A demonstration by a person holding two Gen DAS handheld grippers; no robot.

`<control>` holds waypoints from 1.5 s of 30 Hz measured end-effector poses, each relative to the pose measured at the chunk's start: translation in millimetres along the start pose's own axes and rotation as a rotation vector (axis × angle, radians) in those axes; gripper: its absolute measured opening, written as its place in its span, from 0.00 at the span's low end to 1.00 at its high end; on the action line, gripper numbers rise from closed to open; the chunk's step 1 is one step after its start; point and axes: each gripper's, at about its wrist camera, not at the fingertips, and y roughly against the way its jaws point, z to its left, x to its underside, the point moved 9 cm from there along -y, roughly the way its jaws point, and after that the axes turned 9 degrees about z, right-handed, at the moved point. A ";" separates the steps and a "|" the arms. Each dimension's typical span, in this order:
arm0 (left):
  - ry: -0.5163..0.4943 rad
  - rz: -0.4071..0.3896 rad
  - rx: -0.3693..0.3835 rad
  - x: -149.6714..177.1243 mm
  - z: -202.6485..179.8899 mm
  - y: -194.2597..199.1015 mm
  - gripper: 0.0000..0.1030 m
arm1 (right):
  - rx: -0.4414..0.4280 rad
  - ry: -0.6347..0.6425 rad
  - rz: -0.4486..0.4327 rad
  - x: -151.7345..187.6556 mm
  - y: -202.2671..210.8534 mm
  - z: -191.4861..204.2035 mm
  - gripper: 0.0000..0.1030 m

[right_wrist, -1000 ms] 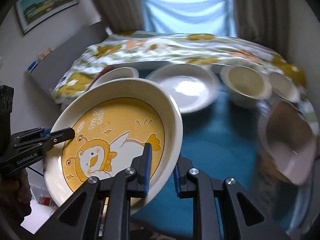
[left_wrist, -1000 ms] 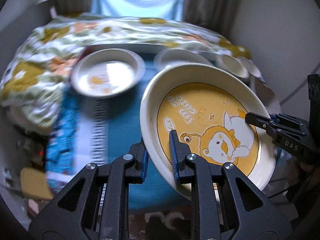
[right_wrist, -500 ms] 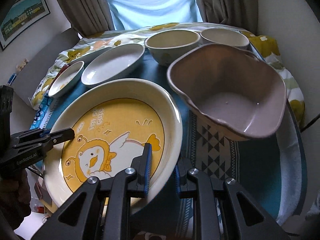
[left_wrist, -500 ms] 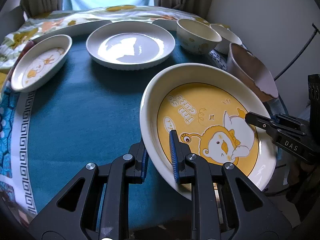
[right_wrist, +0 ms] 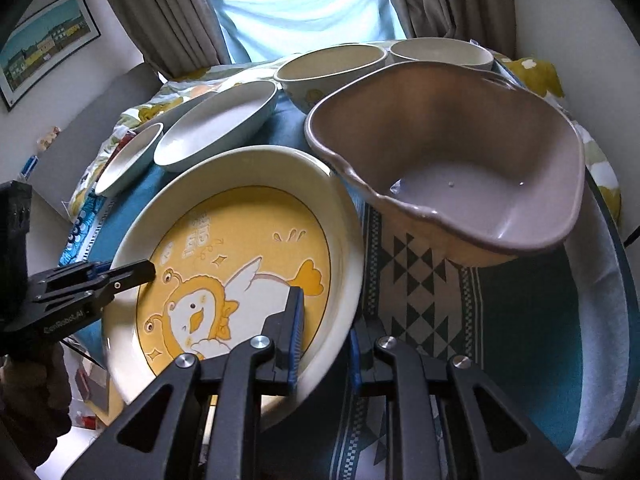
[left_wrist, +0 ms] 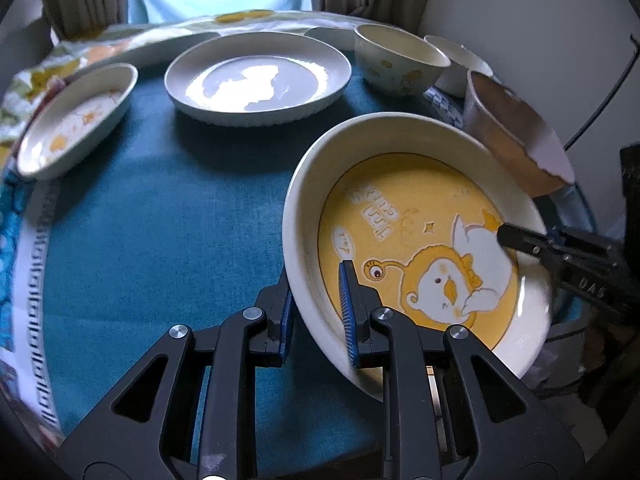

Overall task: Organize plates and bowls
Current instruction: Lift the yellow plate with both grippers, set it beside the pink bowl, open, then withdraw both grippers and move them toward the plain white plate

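A cream plate with a yellow duck picture [left_wrist: 420, 240] is tilted at the near edge of the teal-clothed table [left_wrist: 160, 220]. My left gripper [left_wrist: 316, 280] is shut on its left rim, one blue pad inside and one outside. My right gripper [right_wrist: 326, 320] is shut on the opposite rim of this plate [right_wrist: 240, 248]. Each gripper shows in the other's view: the right gripper [left_wrist: 560, 248] and the left gripper [right_wrist: 92, 280]. Whether the plate touches the cloth I cannot tell.
A mauve bowl [right_wrist: 460, 160] stands close beside the plate. Farther back are a white plate [left_wrist: 258, 80], a small oval duck dish [left_wrist: 76, 116] and two cream bowls [left_wrist: 400, 64] [left_wrist: 460, 64]. A flowered bedspread and curtains lie behind the table.
Both grippers have carried the duck plate down and in over the table, so the dishes now loom closer. Over the last half second little has shifted. Both grips have held.
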 end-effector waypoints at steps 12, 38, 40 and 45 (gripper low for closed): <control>-0.053 0.012 -0.060 -1.1 -8.2 5.0 0.41 | 0.009 -0.052 0.005 0.7 4.0 -3.4 0.17; -0.042 -0.380 -0.182 -95.4 20.9 234.1 1.00 | 0.003 0.092 -0.417 -81.7 218.1 78.8 0.99; -0.048 -0.382 -0.159 -105.4 29.5 239.3 1.00 | 0.048 0.135 -0.429 -95.8 224.4 91.4 0.99; -0.084 -0.371 -0.135 -136.3 55.7 239.5 1.00 | 0.184 0.170 -0.360 -119.8 208.5 113.9 0.99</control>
